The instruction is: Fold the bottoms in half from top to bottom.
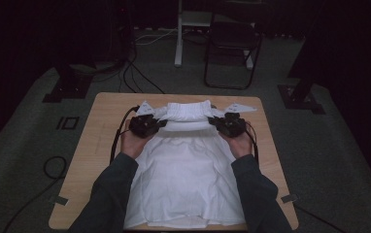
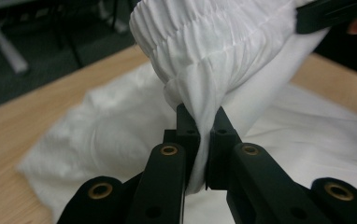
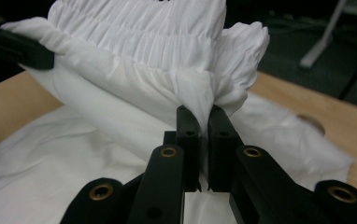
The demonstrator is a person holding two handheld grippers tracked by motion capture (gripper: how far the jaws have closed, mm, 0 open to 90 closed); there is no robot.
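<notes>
Dark sleeves [image 1: 107, 194] are seen nearest the camera, and beyond them a white garment [image 1: 183, 179] is spread across the worktop [image 1: 89, 160]. Its gathered waistband [image 1: 188, 110] is taken as the landmark. At the waistband's left end the left gripper [image 2: 203, 122] is clamped on a pinch of cloth, the jaws pressed together with the fabric bunched between them. At the waistband's right end the right gripper [image 3: 203, 120] is likewise closed on the gathered edge. The waistband is held above the worktop, stretched between the two grippers, while the rest of the garment trails down from it toward the person and lies flat. The waistband's long axis is run from one gripper to the other, across the worktop. Neither hand is judged nearer; both are placed level with each other, one at each end. A fold or a lay-down is expected to hinge on that shared line being kept straight.
</notes>
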